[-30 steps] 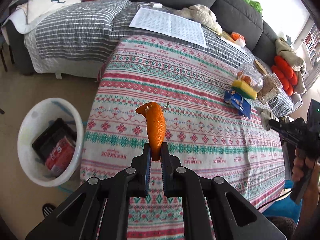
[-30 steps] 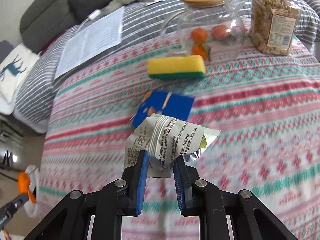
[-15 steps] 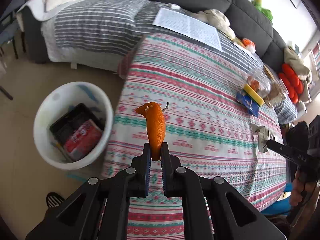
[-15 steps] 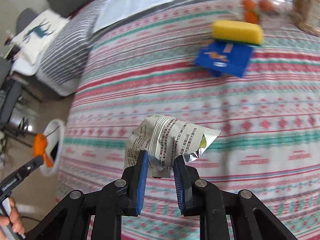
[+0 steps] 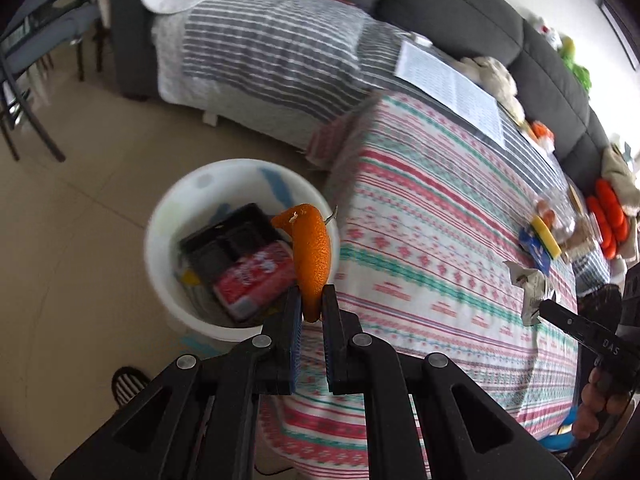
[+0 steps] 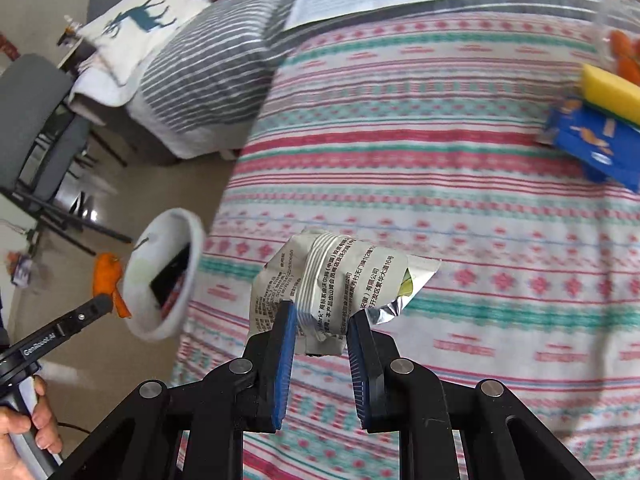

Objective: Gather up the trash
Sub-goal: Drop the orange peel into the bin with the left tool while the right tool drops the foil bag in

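My left gripper [image 5: 310, 304] is shut on an orange peel [image 5: 310, 256] and holds it over the right rim of a white trash bin [image 5: 172, 208] on the floor beside the table. The bin holds a black tray and a red packet. My right gripper [image 6: 320, 320] is shut on a crumpled silver snack wrapper [image 6: 336, 276] above the patterned tablecloth [image 6: 460, 184]. In the right wrist view the bin [image 6: 164, 320] and the peel [image 6: 106, 276] show at lower left. The wrapper [image 5: 530, 288] shows at right in the left wrist view.
A yellow sponge [image 6: 608, 92], a blue packet [image 6: 596, 144] and a glass jar with oranges [image 5: 554, 216] lie at the table's far right. A grey sofa with a striped blanket [image 5: 260, 52] and a printed sheet [image 5: 448, 80] stands behind. A chair [image 6: 36, 128] stands left.
My left gripper has swung left off the table with the peel, over the bin's edge. My right gripper has carried the wrapper left, towards the table's bin side.
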Available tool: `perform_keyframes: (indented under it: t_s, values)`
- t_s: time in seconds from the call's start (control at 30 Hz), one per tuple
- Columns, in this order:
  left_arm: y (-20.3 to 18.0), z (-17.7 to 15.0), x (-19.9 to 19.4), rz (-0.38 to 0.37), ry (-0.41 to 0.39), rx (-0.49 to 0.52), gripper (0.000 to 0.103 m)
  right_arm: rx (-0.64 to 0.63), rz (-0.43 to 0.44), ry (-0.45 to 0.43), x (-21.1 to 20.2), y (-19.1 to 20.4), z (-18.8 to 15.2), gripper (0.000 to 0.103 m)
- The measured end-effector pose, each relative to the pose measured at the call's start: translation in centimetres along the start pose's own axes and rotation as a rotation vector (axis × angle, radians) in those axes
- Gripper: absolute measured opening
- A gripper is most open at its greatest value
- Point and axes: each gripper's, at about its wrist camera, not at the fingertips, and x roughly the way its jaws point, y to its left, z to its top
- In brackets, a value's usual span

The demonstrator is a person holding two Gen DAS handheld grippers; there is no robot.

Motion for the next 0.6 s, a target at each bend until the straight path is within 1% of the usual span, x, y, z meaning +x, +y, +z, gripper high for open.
perform_keyframes:
  t_s: [0.17,0.3,0.4,0.43,0.47,0.5,0.53,0.57,0.6]
  values:
    - [2.2,0.1,0.3,0.039,-0.002,-0.025,0.010,-0.034,0.043,0.023,2.2,2.8,0.6,0.023]
    - [3.8,0.7,1.5,0.080,0.005,-0.038,0.010,-0.065,0.072,0.041,4.0,5.0,0.7,0.023]
    - [4.9,1.3,2.3,0.064,-0.026,-0.044,0.012,-0.081,0.085,0.058,5.4,6.4,0.7,0.023]
    - [5.2,1.5,2.6,0.048,-0.034,-0.039,0.015,-0.086,0.088,0.061,5.7,6.7,0.8,0.023]
    - [5.5,1.8,3.3,0.055,-0.021,-0.030,0.018,-0.096,0.090,0.063,6.1,7.1,0.7,0.023]
    - [5.8,1.9,3.8,0.074,-0.007,-0.033,0.029,-0.104,0.092,0.064,6.4,7.5,0.7,0.023]
    - [6.1,2.0,4.0,0.087,0.002,-0.039,0.046,-0.112,0.095,0.063,6.6,7.8,0.7,0.023]
    - [6.5,2.1,4.3,0.104,0.009,-0.051,0.055,-0.119,0.096,0.064,6.8,8.1,0.7,0.023]
    - [6.8,2.1,4.3,0.125,0.014,-0.061,0.068,-0.124,0.097,0.066,7.0,8.2,0.7,0.023]
